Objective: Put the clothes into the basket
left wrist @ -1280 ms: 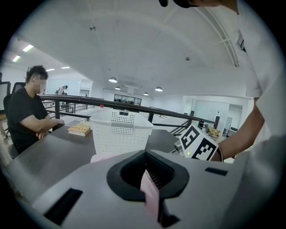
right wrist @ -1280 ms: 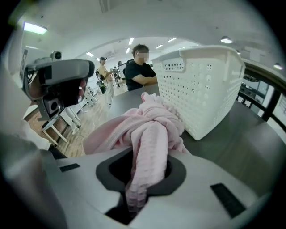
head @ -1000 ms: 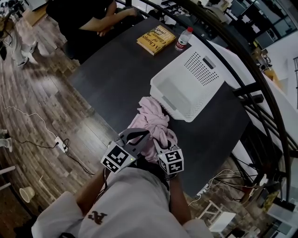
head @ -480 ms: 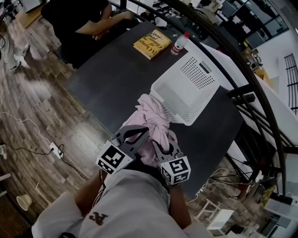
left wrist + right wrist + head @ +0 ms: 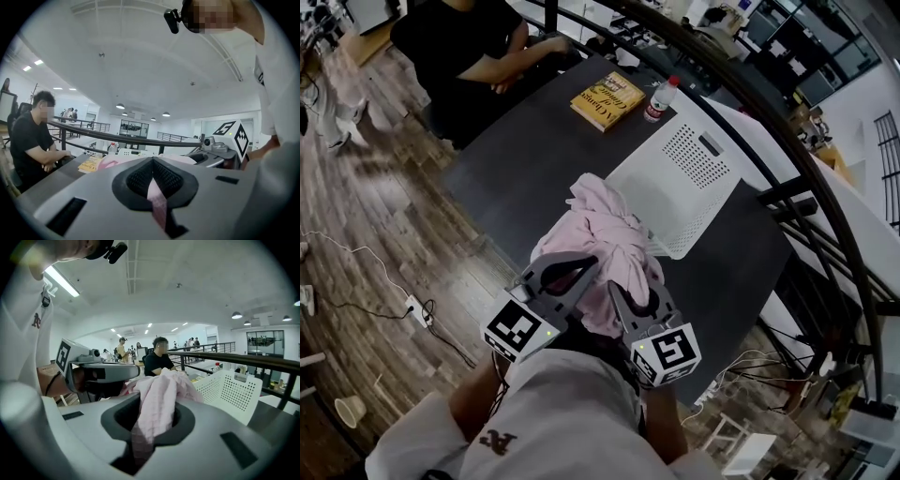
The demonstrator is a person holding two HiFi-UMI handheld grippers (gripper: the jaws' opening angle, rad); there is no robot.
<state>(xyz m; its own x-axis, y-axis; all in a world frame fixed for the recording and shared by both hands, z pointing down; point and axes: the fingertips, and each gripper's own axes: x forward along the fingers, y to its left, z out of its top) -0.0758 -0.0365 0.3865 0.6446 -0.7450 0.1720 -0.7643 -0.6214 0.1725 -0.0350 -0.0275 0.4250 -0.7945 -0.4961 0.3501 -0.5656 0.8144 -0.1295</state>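
Note:
A bunched pink garment (image 5: 598, 246) hangs in the air over the near edge of the dark table (image 5: 525, 159), just in front of the white perforated basket (image 5: 684, 183). My left gripper (image 5: 565, 278) is shut on its lower left fold; a thin pink strip (image 5: 157, 202) shows between its pads. My right gripper (image 5: 630, 302) is shut on a thicker wad of the pink garment (image 5: 157, 408), which rises out of its jaws. The basket (image 5: 232, 392) lies on its side to the right, its opening toward the garment.
A yellow book (image 5: 607, 97) and a water bottle (image 5: 658, 99) lie at the table's far end. A seated person in black (image 5: 469, 47) leans on that end. A dark curved railing (image 5: 787, 159) runs past the basket. Wooden floor with cables (image 5: 384, 272) lies left.
Both grippers have raised the pink garment higher and a little farther forward, toward the basket's opening. The basket and the other things have stayed in place.

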